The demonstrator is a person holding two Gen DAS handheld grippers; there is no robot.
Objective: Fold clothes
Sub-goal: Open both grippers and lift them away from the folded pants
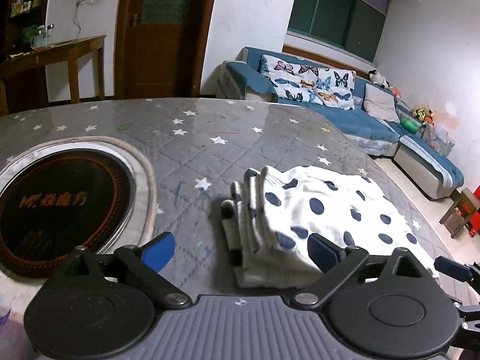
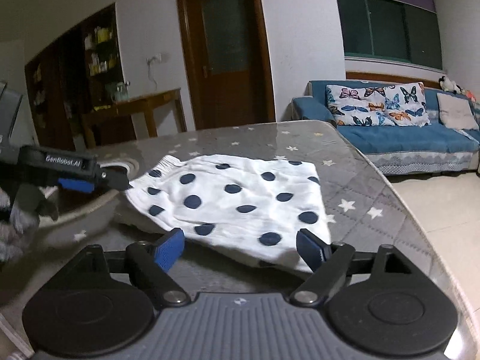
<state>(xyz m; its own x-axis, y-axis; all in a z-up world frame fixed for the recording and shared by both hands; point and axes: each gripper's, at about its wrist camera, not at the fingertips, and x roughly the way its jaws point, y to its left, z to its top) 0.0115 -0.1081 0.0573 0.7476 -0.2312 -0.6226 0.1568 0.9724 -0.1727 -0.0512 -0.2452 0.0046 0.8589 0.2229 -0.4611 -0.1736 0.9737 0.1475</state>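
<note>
A white garment with dark blue dots (image 1: 324,210) lies folded on the grey star-print table cover (image 1: 195,138); its stacked folds face left. My left gripper (image 1: 240,252) is open, just before the garment's near left edge, holding nothing. In the right wrist view the garment (image 2: 240,201) lies flat, and my right gripper (image 2: 240,249) is open at its near edge, its right fingertip (image 2: 310,249) over the cloth corner. The left gripper (image 2: 72,177) also shows in the right wrist view, at the left beside the garment.
A round black induction cooktop (image 1: 60,207) is set into the table on the left. A blue sofa (image 1: 360,114) with butterfly cushions stands beyond the table's right edge. A wooden side table (image 2: 144,105) and a door (image 2: 225,51) stand behind.
</note>
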